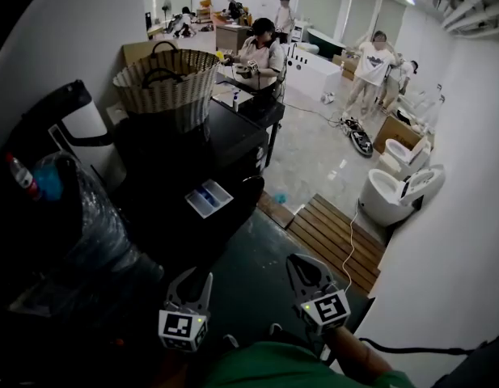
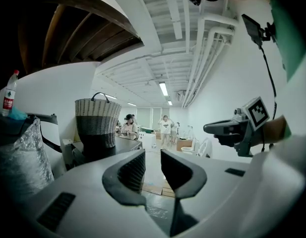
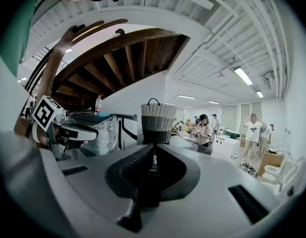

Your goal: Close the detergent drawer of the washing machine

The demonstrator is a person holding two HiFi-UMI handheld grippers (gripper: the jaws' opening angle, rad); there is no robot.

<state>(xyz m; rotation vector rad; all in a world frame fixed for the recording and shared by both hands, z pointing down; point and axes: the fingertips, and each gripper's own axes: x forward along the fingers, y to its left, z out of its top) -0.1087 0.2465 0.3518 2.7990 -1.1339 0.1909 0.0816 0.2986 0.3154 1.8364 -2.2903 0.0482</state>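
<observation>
Wide white-walled room with pale floor, several people [image 1: 261,51] sitting and standing at far end. Low in head view, left gripper [image 2: 152,158] near level, jaws parted by a narrow gap, nothing between them, only floor showing through. Just to its right, right gripper [image 3: 153,155] likewise near level, jaws pressed together, nothing held. Marker cube on each gripper nearest camera in head view, green garment [image 1: 265,366] close behind.

Ahead of left gripper, dark washing machine [image 1: 233,140] with tall woven basket with black handles [image 1: 168,83] standing on its top. From machine's front, white detergent drawer with blue insert [image 1: 209,198] pulled out, open, compartments facing up. Drawer straight ahead of left gripper, well apart, untouched. Same drawer ahead and to left of right gripper, also well apart and farther off than from left one. Basket beyond drawer, higher up: in line with closed jaws in right gripper view, left of parted jaws in left gripper view.

Left of left gripper, crinkled clear plastic bag [image 1: 95,217], with clear plastic bottle with red label [image 1: 21,176] near its top. Ahead and right of right gripper, slatted wooden platform [image 1: 334,233] on floor, white toilets [image 1: 395,188] past it along right wall.
</observation>
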